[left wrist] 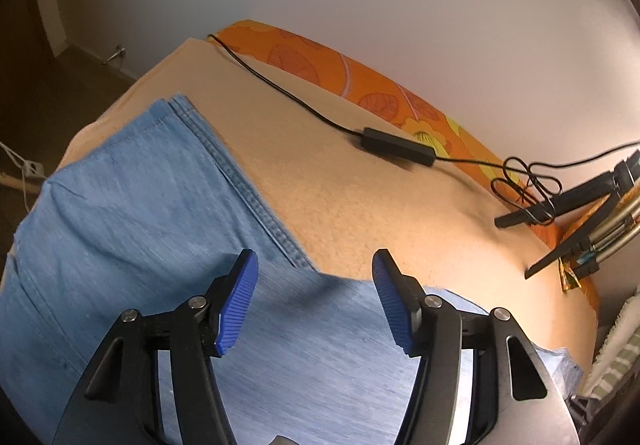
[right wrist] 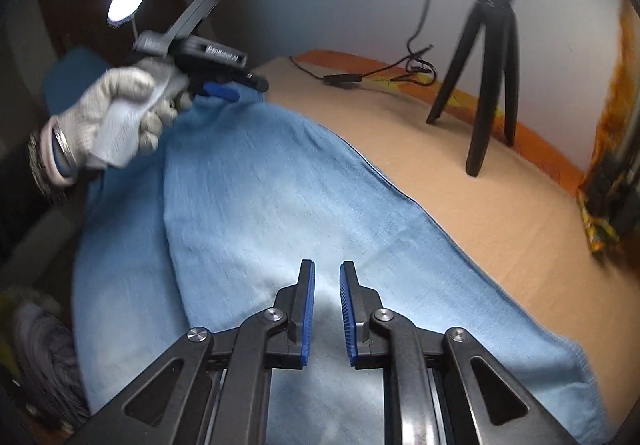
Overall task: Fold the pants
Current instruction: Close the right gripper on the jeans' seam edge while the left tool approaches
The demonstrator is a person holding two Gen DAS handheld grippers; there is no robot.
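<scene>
Now, between folds, the left gripper [left wrist: 314, 265] hovers agape and the right gripper [right wrist: 327, 275] narrowly parted, both empty over the pants [right wrist: 280, 197]; next, pinching an edge.

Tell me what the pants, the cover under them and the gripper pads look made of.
Pants: light blue denim, matte, judging by the woven streaks and the double-stitched seam. Cover: tan, nappy cloth, maybe fleece or terry; the pebbly surface suggests it. Pads on the left gripper: blue, finely ribbed, probably rubber or soft plastic.
</scene>
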